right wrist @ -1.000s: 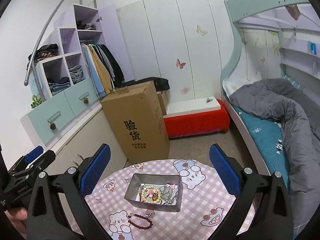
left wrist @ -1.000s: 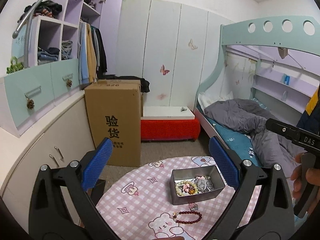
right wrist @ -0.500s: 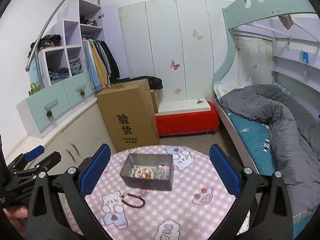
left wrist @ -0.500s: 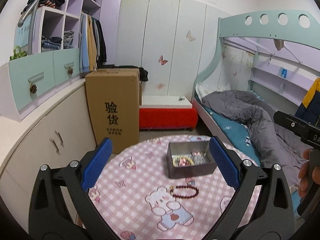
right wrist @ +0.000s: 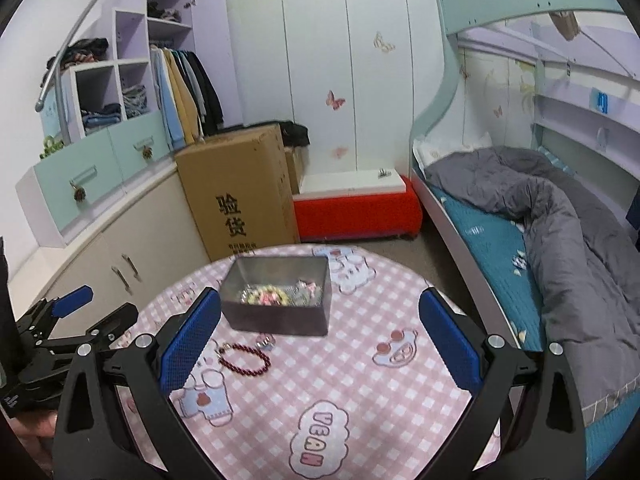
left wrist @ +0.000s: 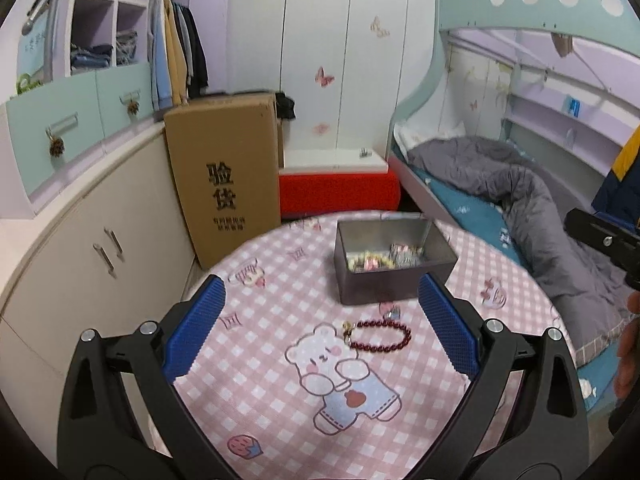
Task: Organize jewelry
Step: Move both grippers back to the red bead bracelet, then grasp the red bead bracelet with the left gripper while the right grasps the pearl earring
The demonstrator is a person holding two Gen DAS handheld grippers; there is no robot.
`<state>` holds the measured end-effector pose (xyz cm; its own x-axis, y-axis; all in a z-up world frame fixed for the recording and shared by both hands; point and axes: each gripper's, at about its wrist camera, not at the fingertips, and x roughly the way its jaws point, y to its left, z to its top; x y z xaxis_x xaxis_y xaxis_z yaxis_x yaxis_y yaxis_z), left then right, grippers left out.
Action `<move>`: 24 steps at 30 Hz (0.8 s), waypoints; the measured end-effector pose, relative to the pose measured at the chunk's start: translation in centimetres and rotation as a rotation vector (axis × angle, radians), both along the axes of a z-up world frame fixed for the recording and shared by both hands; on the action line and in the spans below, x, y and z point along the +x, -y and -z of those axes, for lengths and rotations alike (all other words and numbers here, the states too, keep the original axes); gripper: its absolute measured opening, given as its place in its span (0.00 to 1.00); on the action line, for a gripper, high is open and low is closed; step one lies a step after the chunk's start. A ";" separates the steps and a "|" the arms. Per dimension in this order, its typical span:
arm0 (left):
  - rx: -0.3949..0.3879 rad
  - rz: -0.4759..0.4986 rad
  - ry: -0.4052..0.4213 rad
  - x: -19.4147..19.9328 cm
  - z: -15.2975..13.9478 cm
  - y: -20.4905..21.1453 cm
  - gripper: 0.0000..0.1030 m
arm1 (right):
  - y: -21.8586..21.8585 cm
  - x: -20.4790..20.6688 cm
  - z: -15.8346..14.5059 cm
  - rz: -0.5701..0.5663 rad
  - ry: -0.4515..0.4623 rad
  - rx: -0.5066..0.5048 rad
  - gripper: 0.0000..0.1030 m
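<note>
A grey metal box (left wrist: 394, 282) (right wrist: 276, 320) stands on the round table with a pink checked cloth (left wrist: 280, 380) (right wrist: 360, 400). Inside it lie pastel beads (left wrist: 366, 261) (right wrist: 266, 295) and silvery pieces. A dark red bead bracelet (left wrist: 380, 334) (right wrist: 244, 358) lies flat on the cloth just in front of the box, with a small silver charm (left wrist: 393, 313) (right wrist: 265, 344) beside it. My left gripper (left wrist: 322, 330) is open above the cloth, the bracelet between its finger lines. My right gripper (right wrist: 320, 334) is open too, with the bracelet near its left finger. Nothing is held.
A tall cardboard box (left wrist: 226, 184) stands on the floor behind the table, next to cream cabinets (left wrist: 80, 248). A red-and-white bench (left wrist: 336, 184) sits against the wardrobe. A bunk bed with a grey duvet (right wrist: 560, 232) runs along the right.
Both grippers have come down and closer to the table, so the box and bracelet look larger and higher in view. Both stay open.
</note>
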<state>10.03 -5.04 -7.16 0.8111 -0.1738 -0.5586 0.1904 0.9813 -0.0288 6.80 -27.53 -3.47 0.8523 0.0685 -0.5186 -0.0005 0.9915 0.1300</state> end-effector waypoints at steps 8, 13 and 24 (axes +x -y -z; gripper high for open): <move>0.084 0.040 -0.164 3.4 7.4 1.8 0.92 | 0.9 0.4 2.4 0.023 -0.075 0.026 0.93; 0.120 0.058 -0.218 5.9 10.1 3.0 0.92 | 1.2 0.4 3.0 0.029 -0.096 0.023 0.93; 0.105 0.093 -0.295 7.7 12.8 3.6 0.49 | 1.4 1.5 4.4 0.019 -0.147 0.020 0.93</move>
<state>17.74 -8.66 -19.99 0.5952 -0.1690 -0.7856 0.2781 0.9605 0.0041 8.28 -28.93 -7.83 0.7687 0.0643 -0.6364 0.0391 0.9883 0.1471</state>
